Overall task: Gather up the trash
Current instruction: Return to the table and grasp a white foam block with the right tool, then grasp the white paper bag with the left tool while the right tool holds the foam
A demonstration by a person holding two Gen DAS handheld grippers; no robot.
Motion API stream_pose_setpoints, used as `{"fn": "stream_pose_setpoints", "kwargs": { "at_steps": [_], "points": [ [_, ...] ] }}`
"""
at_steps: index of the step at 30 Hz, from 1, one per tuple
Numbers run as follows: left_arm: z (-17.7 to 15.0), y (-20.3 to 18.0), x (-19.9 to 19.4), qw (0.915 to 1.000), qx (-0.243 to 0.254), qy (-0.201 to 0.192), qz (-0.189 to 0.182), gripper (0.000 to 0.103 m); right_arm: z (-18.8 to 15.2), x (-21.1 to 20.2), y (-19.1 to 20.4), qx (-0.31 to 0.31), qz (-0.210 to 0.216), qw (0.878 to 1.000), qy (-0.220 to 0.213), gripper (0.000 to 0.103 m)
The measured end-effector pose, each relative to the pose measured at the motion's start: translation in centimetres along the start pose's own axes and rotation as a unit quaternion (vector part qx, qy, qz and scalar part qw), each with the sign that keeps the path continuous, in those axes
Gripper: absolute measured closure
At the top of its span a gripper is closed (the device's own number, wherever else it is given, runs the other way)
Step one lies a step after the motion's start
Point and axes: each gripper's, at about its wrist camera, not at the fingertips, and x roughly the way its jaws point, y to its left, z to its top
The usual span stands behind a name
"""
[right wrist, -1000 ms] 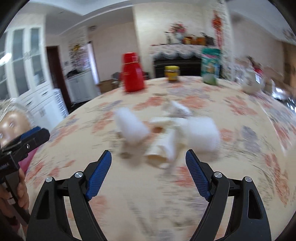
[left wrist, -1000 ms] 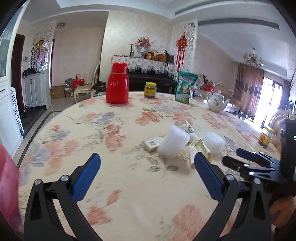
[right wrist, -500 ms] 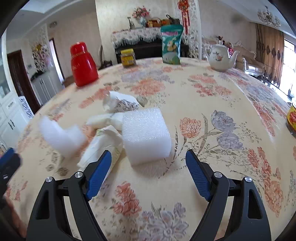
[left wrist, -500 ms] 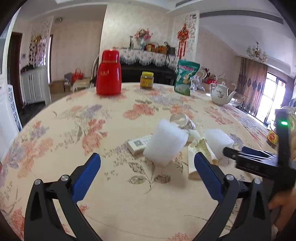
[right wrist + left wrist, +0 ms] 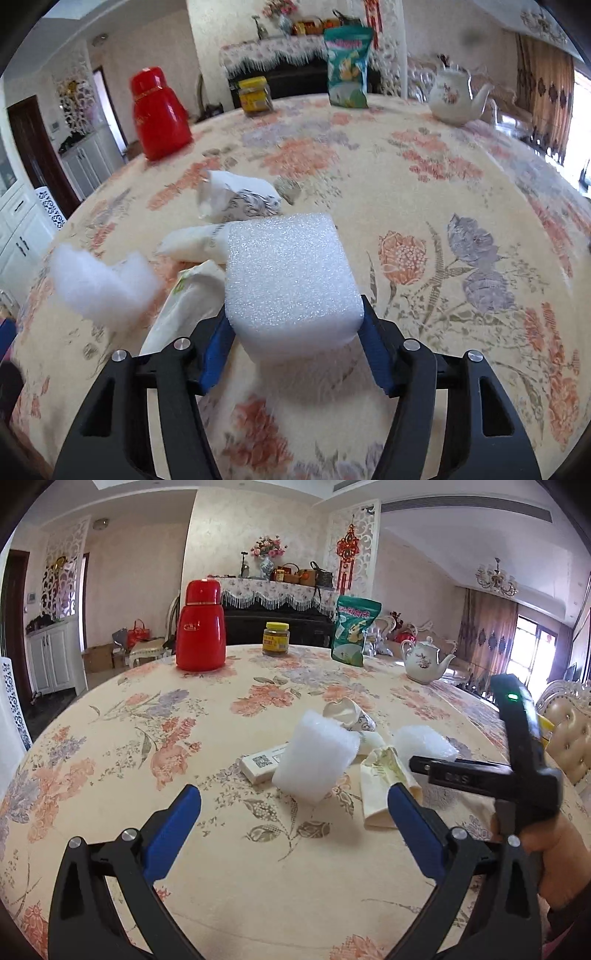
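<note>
A heap of trash lies on the flowered tablecloth [image 5: 129, 746]. It holds a white foam piece [image 5: 314, 760], a small printed box [image 5: 262, 762], a crumpled paper cup [image 5: 349, 714], a cream paper wrapper [image 5: 380, 786] and a white foam block [image 5: 291, 280]. My right gripper [image 5: 295, 343] straddles that block; its jaws are closing and the blue pads touch both sides. In the left wrist view its black fingers [image 5: 443, 768] reach the block [image 5: 421, 744] from the right. My left gripper [image 5: 293, 794] stands open just short of the foam piece, holding nothing.
At the far side of the table stand a red thermos [image 5: 201, 627], a yellow-lidded jar [image 5: 275, 638], a green snack bag [image 5: 354, 631] and a white teapot [image 5: 424, 661]. A padded chair [image 5: 569, 731] is at the right, and a hand [image 5: 546, 845] grips the right tool.
My right gripper swung in from the left onto the foam block and its jaws narrowed around it. My left gripper came closer to the heap, then held still.
</note>
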Motion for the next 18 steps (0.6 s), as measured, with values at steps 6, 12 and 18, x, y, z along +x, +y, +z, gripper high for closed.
{"fn": "stream_pose_setpoints", "kwargs": {
  "at_steps": [6, 12, 18],
  "points": [
    [-0.1, 0.5, 0.0, 0.9999, -0.014, 0.003, -0.003, 0.005, -2.6, -3.2, -0.1, 0.022, 0.015, 1.000, -0.007, 0.043],
    [0.0, 1.2, 0.3, 0.9993, -0.034, 0.014, -0.008, 0.005, -4.3, -4.8, -0.3, 0.043, 0.024, 0.999, -0.013, 0.043],
    [-0.1, 0.1, 0.7, 0.9993, -0.022, 0.028, -0.009, 0.005, -4.3, -5.8, -2.2, 0.063, 0.021, 0.997, -0.038, 0.043]
  ]
}}
